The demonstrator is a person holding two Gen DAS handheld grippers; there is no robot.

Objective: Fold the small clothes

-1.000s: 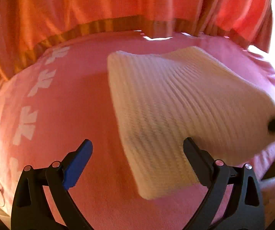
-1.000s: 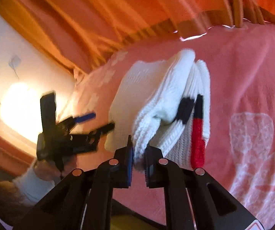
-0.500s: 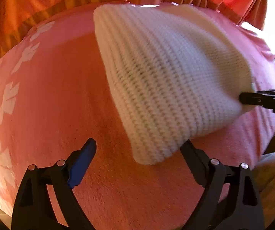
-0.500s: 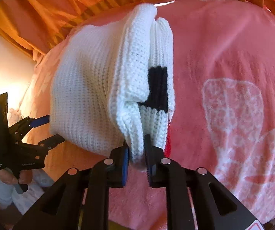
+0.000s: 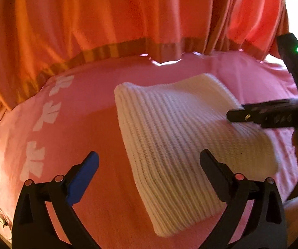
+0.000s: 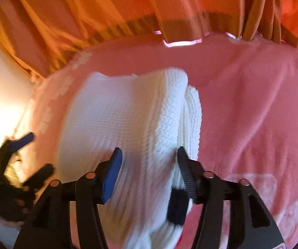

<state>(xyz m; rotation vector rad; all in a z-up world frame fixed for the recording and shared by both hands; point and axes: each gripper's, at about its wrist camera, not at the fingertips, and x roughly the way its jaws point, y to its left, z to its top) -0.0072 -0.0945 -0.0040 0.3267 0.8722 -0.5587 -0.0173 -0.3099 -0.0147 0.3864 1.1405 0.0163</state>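
Both claws, left and right, are spread open around the folded white knitted garment laid on the pink bedspread; toward three o'clock, stacked layers could be snagged and unfolded.

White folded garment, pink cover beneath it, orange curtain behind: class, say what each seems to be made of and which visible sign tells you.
White folded garment: chunky knit, probably wool or acrylic; raised ribbed rows, matte.
Pink cover: soft matte fabric, perhaps fleece or towelling; slightly fuzzy, with white printed shapes.
Orange curtain: thin woven cloth; light glows through its hanging pleats.
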